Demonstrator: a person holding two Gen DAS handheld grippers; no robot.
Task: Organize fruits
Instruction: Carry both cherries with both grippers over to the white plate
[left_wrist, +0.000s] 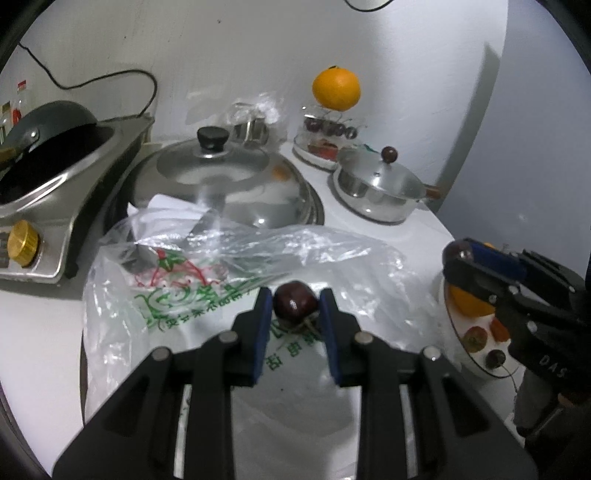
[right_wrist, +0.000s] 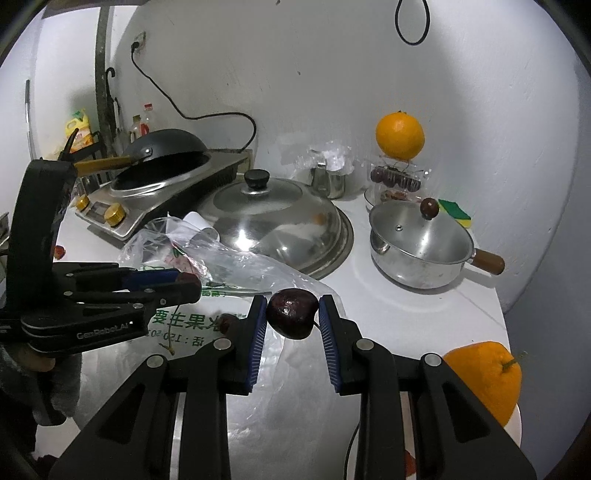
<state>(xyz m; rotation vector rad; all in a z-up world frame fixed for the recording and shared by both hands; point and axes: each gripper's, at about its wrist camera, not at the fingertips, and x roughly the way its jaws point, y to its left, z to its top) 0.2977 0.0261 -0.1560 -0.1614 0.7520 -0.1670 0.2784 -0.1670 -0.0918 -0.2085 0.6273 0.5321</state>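
My left gripper (left_wrist: 295, 302) is shut on a dark red cherry (left_wrist: 294, 301) above a clear plastic bag (left_wrist: 207, 266) with green print. My right gripper (right_wrist: 292, 312) is shut on another dark cherry (right_wrist: 291, 313). In the left wrist view the right gripper (left_wrist: 458, 254) hovers over a white plate (left_wrist: 456, 334) holding an orange (left_wrist: 467, 301) and small fruits. That orange (right_wrist: 484, 378) shows at the lower right of the right wrist view. In that view the left gripper (right_wrist: 184, 284) is at the left, over the bag (right_wrist: 221, 258).
A large steel lid (left_wrist: 229, 184) and a small lidded saucepan (left_wrist: 380, 184) stand behind the bag. A stove with a black wok (left_wrist: 48, 147) is at the left. An orange (left_wrist: 336, 88) sits on a clear box of cherries (left_wrist: 328, 127) at the back wall.
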